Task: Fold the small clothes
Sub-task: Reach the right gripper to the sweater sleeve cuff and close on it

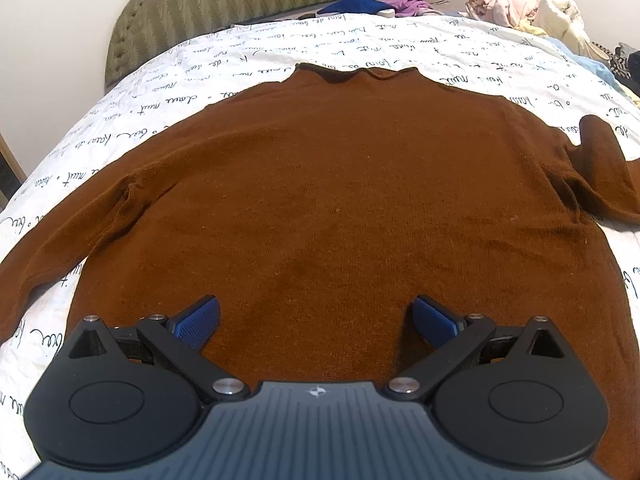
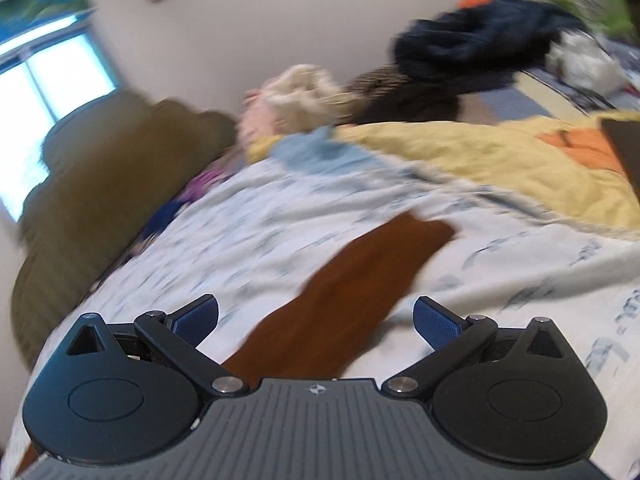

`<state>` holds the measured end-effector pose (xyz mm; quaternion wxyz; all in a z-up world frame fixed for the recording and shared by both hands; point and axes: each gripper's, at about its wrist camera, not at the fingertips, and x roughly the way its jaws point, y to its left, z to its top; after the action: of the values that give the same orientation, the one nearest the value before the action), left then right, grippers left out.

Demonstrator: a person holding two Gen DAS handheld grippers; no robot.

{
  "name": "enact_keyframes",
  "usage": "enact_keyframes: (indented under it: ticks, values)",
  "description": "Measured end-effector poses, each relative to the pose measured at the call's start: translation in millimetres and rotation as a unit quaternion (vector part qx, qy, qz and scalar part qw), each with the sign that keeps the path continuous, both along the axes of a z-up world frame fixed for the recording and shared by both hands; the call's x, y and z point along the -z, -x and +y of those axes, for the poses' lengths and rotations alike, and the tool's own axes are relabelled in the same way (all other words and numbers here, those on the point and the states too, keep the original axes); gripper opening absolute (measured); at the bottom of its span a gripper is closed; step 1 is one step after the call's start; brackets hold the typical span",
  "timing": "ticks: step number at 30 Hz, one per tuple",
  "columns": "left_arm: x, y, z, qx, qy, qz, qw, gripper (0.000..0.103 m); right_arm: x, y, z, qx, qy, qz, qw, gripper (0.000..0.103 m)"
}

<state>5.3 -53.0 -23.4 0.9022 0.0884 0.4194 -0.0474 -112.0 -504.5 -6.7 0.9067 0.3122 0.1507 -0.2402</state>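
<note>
A bed with a white script-printed cover fills both views, its olive padded headboard at the upper left of each frame. Spread flat across the middle of the left wrist view lies a brown sweater, collar toward the headboard; the blurred right wrist view shows only one brown sleeve running up the centre. That view alone shows a window at the far left and a yellow blanket at right. Heaped clothes sit upper right. The left tool hovers above the hem, jaws apart, empty; the right tool is likewise spread wide.
</note>
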Motion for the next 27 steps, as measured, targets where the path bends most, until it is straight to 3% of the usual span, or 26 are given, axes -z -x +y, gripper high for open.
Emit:
enact_keyframes:
  ticks: [4, 7, 12, 14, 16, 18, 23, 27]
  values:
    - [1, -1, 1, 0.0, -0.001, 0.003, 1.0, 0.103, 25, -9, -46, 0.022, -0.086, -0.018, 0.996, 0.1]
    - [3, -2, 1, -0.001, -0.003, 0.006, 1.0, 0.103, 45, -12, -68, 0.028, -0.157, -0.066, 0.985, 0.099]
    - [4, -3, -1, -0.004, -0.006, 0.007, 1.0, 0.103, 49, -30, -78, 0.006, -0.193, -0.098, 0.976, 0.08]
    - [4, -3, -1, -0.004, -0.008, 0.006, 0.9999, 0.103, 50, -38, -78, 0.007, -0.192, -0.089, 0.977, 0.065]
    - [3, -3, -1, -0.002, -0.01, 0.005, 0.9999, 0.103, 51, -45, -79, 0.009, -0.194, -0.079, 0.978, 0.035]
    - [2, -3, 0, -0.002, -0.01, 0.004, 0.9999, 0.103, 51, -45, -78, 0.019, -0.191, -0.063, 0.979, 0.014]
    - [-2, -4, 5, -0.007, -0.006, 0.0, 1.0, 0.103, 40, -33, -71, 0.06, -0.143, -0.054, 0.986, 0.011]
    - [-4, -3, 12, -0.012, -0.002, -0.004, 0.9999, 0.103, 12, -16, -59, 0.115, -0.038, -0.026, 0.992, 0.011]
